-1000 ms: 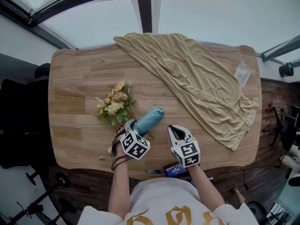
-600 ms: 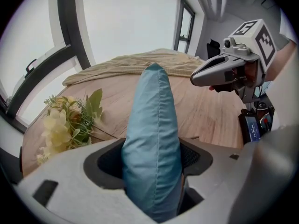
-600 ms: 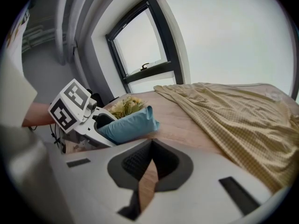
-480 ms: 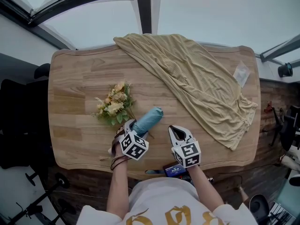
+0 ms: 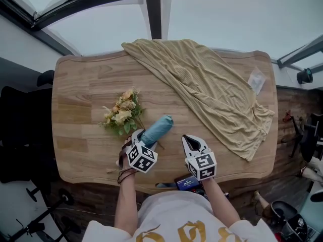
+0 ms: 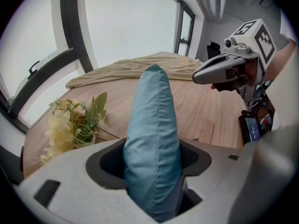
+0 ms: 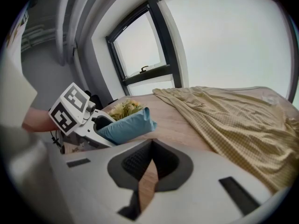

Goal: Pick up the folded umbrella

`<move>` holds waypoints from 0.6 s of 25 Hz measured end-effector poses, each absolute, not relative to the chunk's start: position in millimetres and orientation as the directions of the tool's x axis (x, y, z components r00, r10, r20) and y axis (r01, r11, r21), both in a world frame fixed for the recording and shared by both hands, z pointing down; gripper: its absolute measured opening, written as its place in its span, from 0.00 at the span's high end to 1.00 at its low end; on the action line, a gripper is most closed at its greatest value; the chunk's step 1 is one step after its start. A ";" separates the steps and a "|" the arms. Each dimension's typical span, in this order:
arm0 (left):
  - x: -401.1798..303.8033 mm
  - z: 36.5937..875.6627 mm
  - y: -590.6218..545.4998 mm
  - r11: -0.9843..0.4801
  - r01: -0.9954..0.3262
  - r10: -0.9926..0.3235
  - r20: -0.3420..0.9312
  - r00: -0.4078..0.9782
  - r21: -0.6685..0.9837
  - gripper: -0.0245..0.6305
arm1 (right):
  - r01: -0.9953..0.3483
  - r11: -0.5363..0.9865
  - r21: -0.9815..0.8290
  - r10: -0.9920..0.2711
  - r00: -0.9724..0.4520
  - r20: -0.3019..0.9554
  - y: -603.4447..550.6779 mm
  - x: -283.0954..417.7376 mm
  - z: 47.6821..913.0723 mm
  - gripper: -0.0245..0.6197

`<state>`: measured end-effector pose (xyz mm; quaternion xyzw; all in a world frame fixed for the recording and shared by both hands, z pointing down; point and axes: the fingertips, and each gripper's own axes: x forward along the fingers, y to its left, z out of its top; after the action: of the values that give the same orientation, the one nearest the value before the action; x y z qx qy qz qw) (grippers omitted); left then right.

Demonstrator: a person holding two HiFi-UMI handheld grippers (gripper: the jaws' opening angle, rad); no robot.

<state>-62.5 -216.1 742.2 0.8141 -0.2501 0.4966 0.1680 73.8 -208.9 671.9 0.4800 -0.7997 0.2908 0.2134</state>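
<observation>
The folded umbrella (image 5: 157,128), in a teal-blue sleeve, lies on the wooden table (image 5: 81,84) just right of the flowers. My left gripper (image 5: 143,136) reaches steeply down over its near end. In the left gripper view the umbrella (image 6: 152,134) fills the gap between the jaws of the left gripper (image 6: 153,169), which are closing around it; no firm squeeze shows. The right gripper view shows the umbrella (image 7: 127,124) sticking out of the left gripper (image 7: 96,124). My right gripper (image 5: 187,139) hovers a little to the right, its jaws together and empty, over bare wood (image 7: 148,171).
An artificial flower bunch (image 5: 122,113) lies left of the umbrella. A tan cloth (image 5: 212,89) drapes across the table's far and right side, with a small clear packet (image 5: 256,79) beyond it. A dark phone-like device (image 5: 184,182) sits at the near edge.
Both grippers keep their places. The left one stays around the umbrella's near end, and the umbrella has not visibly left the table.
</observation>
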 end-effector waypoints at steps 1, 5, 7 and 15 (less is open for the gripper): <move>-62.2 740.5 -216.4 -0.817 -0.577 -0.246 0.889 0.388 0.026 0.48 | -0.898 0.353 -0.262 -0.653 -0.437 0.618 -210.7 77.3 670.7 0.95; -57.7 732.5 -214.5 -0.816 -0.577 -0.260 0.873 0.413 0.031 0.48 | -0.913 0.310 -0.267 -0.689 -0.409 0.598 -219.4 87.5 661.7 0.95; -56.4 726.6 -214.5 -0.816 -0.578 -0.276 0.863 0.424 0.023 0.48 | -0.913 0.313 -0.261 -0.697 -0.408 0.590 -221.3 88.0 656.6 0.95; -56.9 699.1 -223.0 -0.776 -0.629 -0.347 0.806 0.479 0.040 0.48 | -0.909 0.341 -0.241 -0.706 -0.416 0.573 -215.3 78.6 641.2 0.95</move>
<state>-56.9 -223.0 699.1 0.8435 -0.2894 0.4202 0.1677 78.6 -215.3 641.2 0.5066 -0.7970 0.2702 0.1875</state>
